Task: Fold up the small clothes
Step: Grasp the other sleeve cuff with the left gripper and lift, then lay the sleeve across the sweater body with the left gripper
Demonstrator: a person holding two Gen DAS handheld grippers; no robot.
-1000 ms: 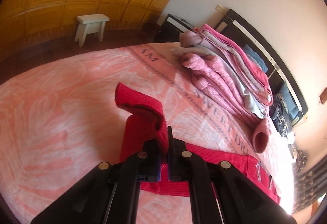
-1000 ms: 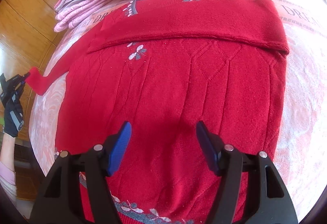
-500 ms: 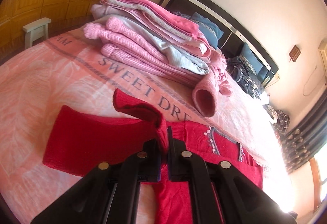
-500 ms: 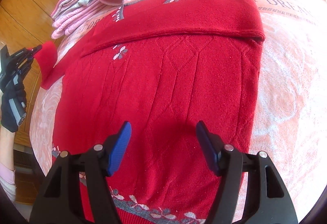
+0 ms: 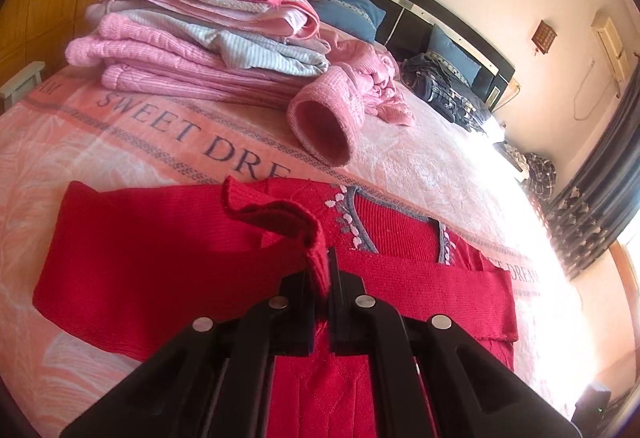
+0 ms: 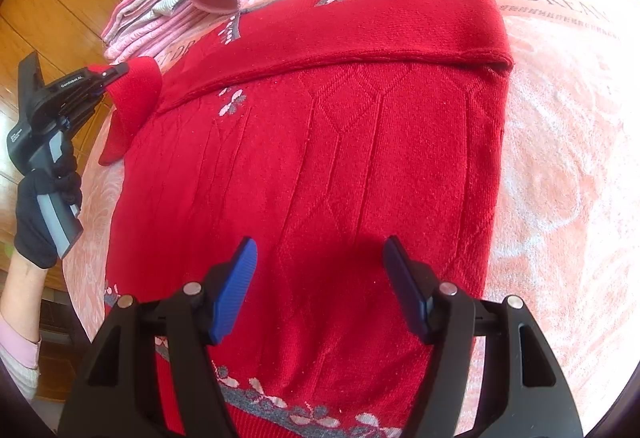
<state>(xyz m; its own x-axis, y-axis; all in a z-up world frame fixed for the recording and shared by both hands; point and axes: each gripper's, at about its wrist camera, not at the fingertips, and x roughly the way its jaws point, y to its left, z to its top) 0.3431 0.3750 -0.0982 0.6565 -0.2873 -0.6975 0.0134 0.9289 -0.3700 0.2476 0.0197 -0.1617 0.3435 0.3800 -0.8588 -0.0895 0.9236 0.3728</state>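
A red knitted sweater (image 6: 340, 166) with grey and pink flower trim lies flat on the pink bedspread (image 6: 560, 166). One sleeve (image 6: 380, 34) is folded across the chest. My left gripper (image 5: 326, 262) is shut on the cuff of the other sleeve (image 5: 168, 262), holding it lifted above the sweater's left shoulder. In the right wrist view that gripper (image 6: 102, 80) shows at the left with the cuff (image 6: 136, 90) in it, held by a gloved hand (image 6: 36, 234). My right gripper (image 6: 320, 278) hovers open over the sweater's lower body, with nothing between its blue pads (image 6: 236, 286).
A stack of folded pink and grey clothes (image 5: 192, 38) sits toward the head of the bed, with a loose pink sweater sleeve (image 5: 328, 118) beside it. Dark clothes (image 5: 448, 86) lie near the black headboard (image 5: 392, 10). Wooden wardrobes (image 6: 60, 6) stand on the left.
My left gripper has carried the sleeve cuff inward from the bed's edge toward the sweater's chest, doubling the sleeve over. My right gripper stayed open and shifted slightly over the sweater.
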